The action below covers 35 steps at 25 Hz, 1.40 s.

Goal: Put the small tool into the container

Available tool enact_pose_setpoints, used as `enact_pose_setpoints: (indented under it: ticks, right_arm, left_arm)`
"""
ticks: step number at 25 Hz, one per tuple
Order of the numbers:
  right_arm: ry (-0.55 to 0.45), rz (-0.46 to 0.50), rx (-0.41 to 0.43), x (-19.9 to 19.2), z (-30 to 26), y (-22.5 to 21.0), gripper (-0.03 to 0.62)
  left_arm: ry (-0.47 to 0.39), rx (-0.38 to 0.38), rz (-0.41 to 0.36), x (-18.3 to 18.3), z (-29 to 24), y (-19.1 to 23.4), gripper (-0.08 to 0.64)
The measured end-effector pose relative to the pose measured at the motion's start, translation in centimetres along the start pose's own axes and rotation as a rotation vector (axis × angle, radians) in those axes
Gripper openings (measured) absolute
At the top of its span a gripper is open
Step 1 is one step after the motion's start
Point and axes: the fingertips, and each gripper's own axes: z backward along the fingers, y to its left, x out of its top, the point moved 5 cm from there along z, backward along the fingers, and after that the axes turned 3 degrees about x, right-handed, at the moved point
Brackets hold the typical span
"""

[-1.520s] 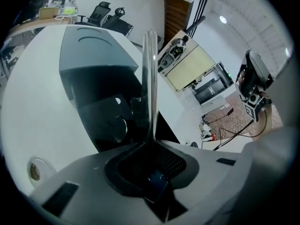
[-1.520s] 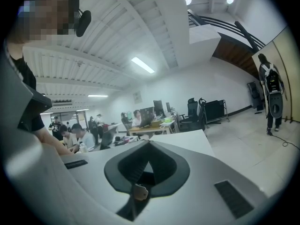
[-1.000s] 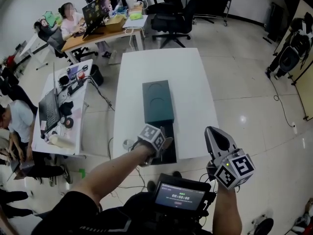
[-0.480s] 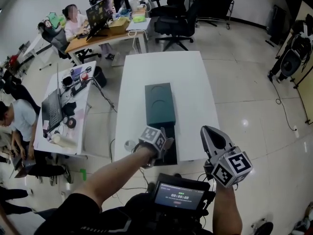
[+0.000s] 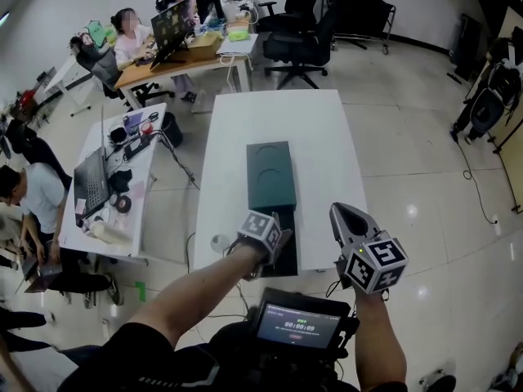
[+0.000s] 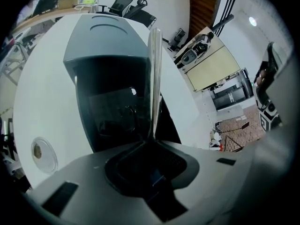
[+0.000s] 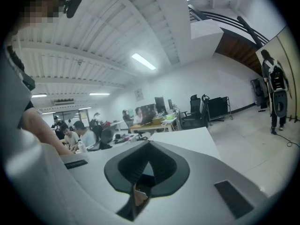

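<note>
A dark green box point(image 5: 270, 174) lies lengthwise on the white table point(image 5: 319, 129). Its lid is slid back, and the black open end point(image 5: 282, 256) faces me. My left gripper point(image 5: 275, 245) hovers over that open end, pointing steeply down. In the left gripper view its jaws point(image 6: 151, 142) are shut on a thin silvery tool point(image 6: 154, 78) that stands up over the box's dark inside point(image 6: 112, 111). My right gripper point(image 5: 343, 212) hangs off the table's near right corner, jaws together with nothing between them, and looks out level across the room point(image 7: 149, 143).
A small clear round disc point(image 5: 219, 242) lies on the table left of the box, also seen in the left gripper view point(image 6: 42, 151). Desks with laptops and seated people point(image 5: 106, 170) stand to the left. Office chairs point(image 5: 298, 39) stand beyond the table's far end.
My right gripper has slid a little left and lower, closer to the table's near right corner. The left gripper stays over the box's open end, still holding the tool.
</note>
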Motion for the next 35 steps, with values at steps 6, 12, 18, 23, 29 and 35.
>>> enact_pose_setpoints:
  ticks: [6,12,18,23,29,35]
  right_arm:
    - [0.050,-0.018,-0.014,-1.7,-2.0,-1.4,0.011]
    - [0.082,-0.055,-0.019,-2.8,-3.9,-2.2,0.010]
    - [0.077,-0.087,0.030,-3.1,-5.0,-1.5,0.010]
    - [0.086,-0.089,0.032,-3.2,-4.8,-2.2,0.010]
    - [0.081,-0.088,0.044,-3.2,-4.7,-2.4,0.011]
    - [0.084,-0.085,0.053,-3.2,-4.7,-2.2,0.011]
  left_arm:
    - [-0.046,0.034,0.007,0.3,0.1,-0.1,0.101]
    - [-0.078,0.063,-0.008,0.4,-0.2,-0.1,0.101]
    - [-0.072,0.088,0.012,0.6,-0.4,-0.3,0.103]
    - [-0.096,0.102,0.029,0.9,0.2,-0.6,0.103]
    - [-0.055,0.012,0.081,-0.5,0.0,-1.2,0.103]
    - [-0.032,-0.058,0.117,-1.4,-0.2,-1.5,0.104]
